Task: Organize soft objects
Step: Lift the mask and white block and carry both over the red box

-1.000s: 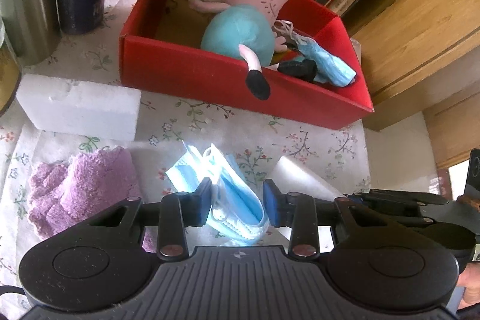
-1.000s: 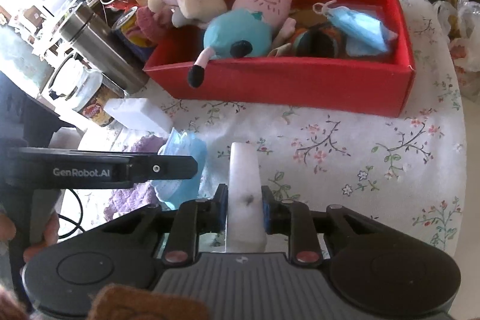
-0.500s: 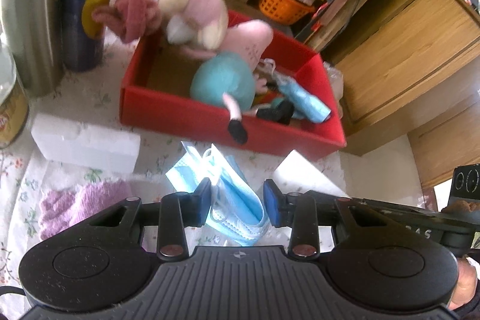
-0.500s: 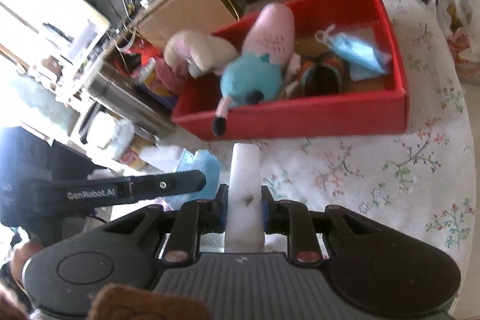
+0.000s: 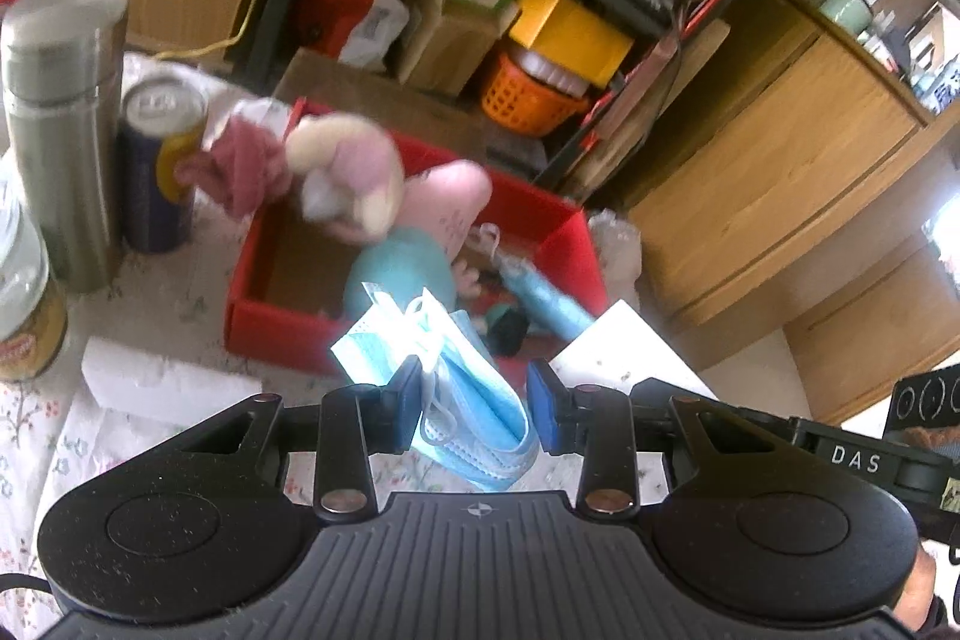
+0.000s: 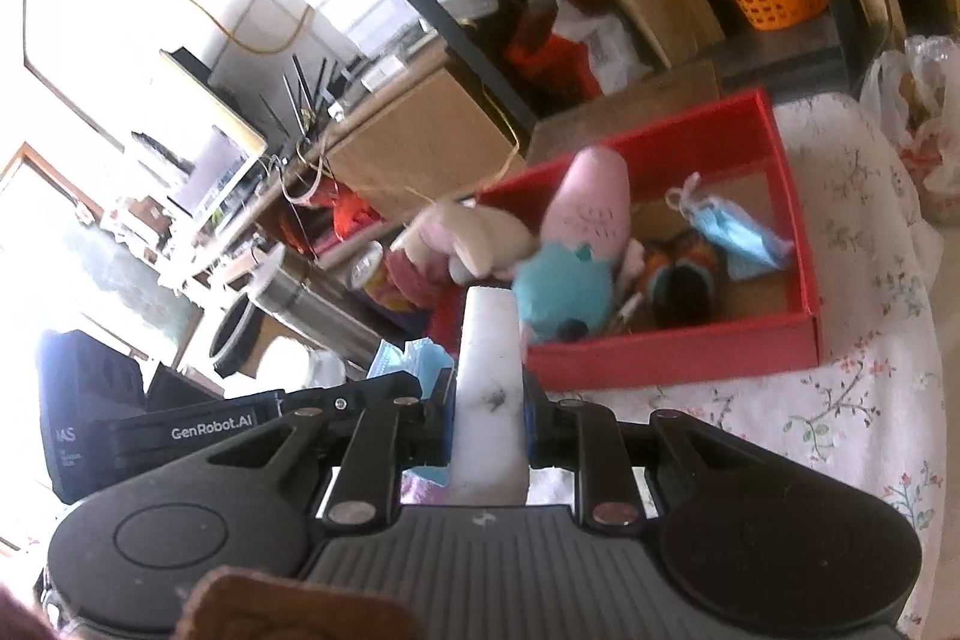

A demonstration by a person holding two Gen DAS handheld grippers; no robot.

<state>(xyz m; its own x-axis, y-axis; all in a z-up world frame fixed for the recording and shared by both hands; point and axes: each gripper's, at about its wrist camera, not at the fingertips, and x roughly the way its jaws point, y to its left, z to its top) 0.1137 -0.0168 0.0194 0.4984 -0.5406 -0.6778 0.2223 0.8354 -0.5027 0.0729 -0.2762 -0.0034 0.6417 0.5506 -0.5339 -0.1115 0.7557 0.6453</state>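
My left gripper (image 5: 477,397) is shut on a bunch of blue face masks (image 5: 462,394) and holds it raised in front of the red box (image 5: 282,334). The box holds a cream plush (image 5: 354,172), a pink plush (image 5: 456,208), a teal plush (image 5: 402,274) and another blue mask (image 5: 546,298). My right gripper (image 6: 486,415) is shut on a white foam block (image 6: 489,394), also raised, with the red box (image 6: 672,352) ahead and to the right. The left gripper (image 6: 240,418) shows at its left.
A steel flask (image 5: 60,118), a drink can (image 5: 159,160) and a jar (image 5: 24,304) stand left of the box. A white foam block (image 5: 162,385) lies on the floral tablecloth (image 6: 864,400). Shelves with boxes and an orange basket (image 5: 528,100) stand behind; a wooden cabinet (image 5: 780,172) is at the right.
Both grippers have lifted with their loads. The masks left the tablecloth and now hang in front of the box. The views tilted up toward the shelves.
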